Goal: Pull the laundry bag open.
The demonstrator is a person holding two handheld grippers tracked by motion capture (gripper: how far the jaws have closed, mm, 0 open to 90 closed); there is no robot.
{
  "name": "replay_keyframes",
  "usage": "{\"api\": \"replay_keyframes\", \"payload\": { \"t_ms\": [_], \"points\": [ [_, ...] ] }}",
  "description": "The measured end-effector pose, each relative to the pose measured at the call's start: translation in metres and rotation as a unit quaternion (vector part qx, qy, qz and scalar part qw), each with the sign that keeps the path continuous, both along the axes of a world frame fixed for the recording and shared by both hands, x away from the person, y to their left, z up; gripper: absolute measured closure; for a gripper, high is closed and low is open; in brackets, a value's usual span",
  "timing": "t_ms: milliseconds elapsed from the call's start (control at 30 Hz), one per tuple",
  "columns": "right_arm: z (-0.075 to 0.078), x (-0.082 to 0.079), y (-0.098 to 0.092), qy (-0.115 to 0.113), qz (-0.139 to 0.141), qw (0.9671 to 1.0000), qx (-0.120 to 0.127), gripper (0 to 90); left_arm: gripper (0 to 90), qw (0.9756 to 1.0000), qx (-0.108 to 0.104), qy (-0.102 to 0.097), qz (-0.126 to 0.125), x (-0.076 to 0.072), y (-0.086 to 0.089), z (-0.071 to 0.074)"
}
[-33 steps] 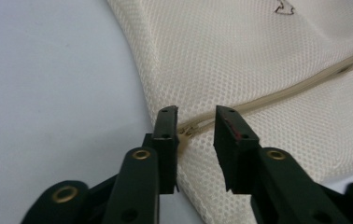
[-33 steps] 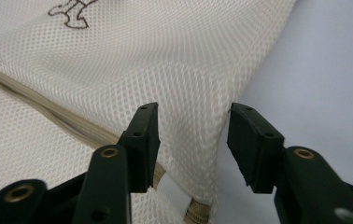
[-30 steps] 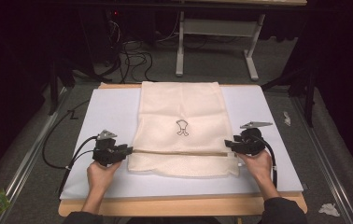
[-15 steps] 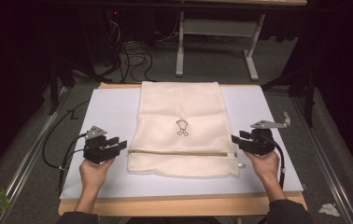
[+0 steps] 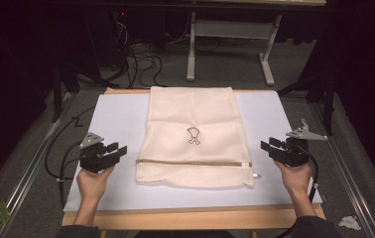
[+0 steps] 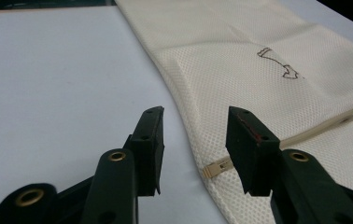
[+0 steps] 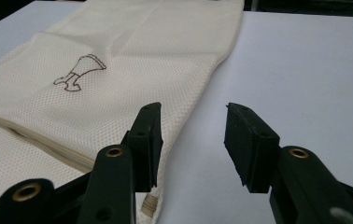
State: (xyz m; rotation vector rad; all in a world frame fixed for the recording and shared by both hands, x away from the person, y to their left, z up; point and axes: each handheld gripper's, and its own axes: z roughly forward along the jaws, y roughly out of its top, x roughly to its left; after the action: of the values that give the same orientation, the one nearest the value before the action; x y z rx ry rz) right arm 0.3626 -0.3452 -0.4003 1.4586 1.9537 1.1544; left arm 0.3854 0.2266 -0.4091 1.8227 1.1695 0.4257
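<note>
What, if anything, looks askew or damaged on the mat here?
Nothing stands out. The cream mesh laundry bag lies flat and roughly square on the white mat, zipper closed, with only a slight ripple along its near edge.

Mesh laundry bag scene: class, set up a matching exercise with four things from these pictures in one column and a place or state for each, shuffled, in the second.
Column one:
1. mesh laundry bag
2. left tool
3. right tool
4. zipper

Column two:
A. open, off the bag's right edge
B. runs across the bag near its front end
C. lies flat on the white board
D. open, off the bag's left edge

Pairs: 1-C, 2-D, 3-A, 4-B
</note>
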Motion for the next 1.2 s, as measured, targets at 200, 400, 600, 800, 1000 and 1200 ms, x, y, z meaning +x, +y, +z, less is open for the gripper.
{"api": "replay_keyframes", "payload": {
  "t_ms": [200,400,600,800,1000,1200],
  "points": [
    [-0.001,-0.004,-0.012,-0.003,-0.015,0.9998,0.010,57.3,57.0,0.9998,-0.007,-0.007,0.017,-0.001,0.011,0.001],
    [-0.006,-0.006,-0.021,-0.005,-0.026,0.9995,0.017,57.4,57.1,0.9994,-0.010,-0.014,0.029,-0.001,0.017,0.000],
    [-0.014,-0.007,-0.030,0.000,-0.041,0.9988,0.025,57.6,57.0,0.9989,-0.012,-0.017,0.042,0.002,0.022,-0.003],
    [-0.024,-0.006,-0.040,0.001,-0.058,0.9977,0.035,58.3,56.8,0.9983,-0.012,-0.022,0.052,0.005,0.024,-0.007],
    [-0.032,-0.005,-0.045,0.009,-0.071,0.9967,0.037,58.7,55.8,0.9981,-0.015,-0.015,0.058,0.009,0.027,-0.017],
    [-0.040,-0.004,-0.050,0.013,-0.080,0.9961,0.035,60.6,55.6,0.9978,-0.016,-0.012,0.063,0.014,0.028,-0.025]
  ]
}}
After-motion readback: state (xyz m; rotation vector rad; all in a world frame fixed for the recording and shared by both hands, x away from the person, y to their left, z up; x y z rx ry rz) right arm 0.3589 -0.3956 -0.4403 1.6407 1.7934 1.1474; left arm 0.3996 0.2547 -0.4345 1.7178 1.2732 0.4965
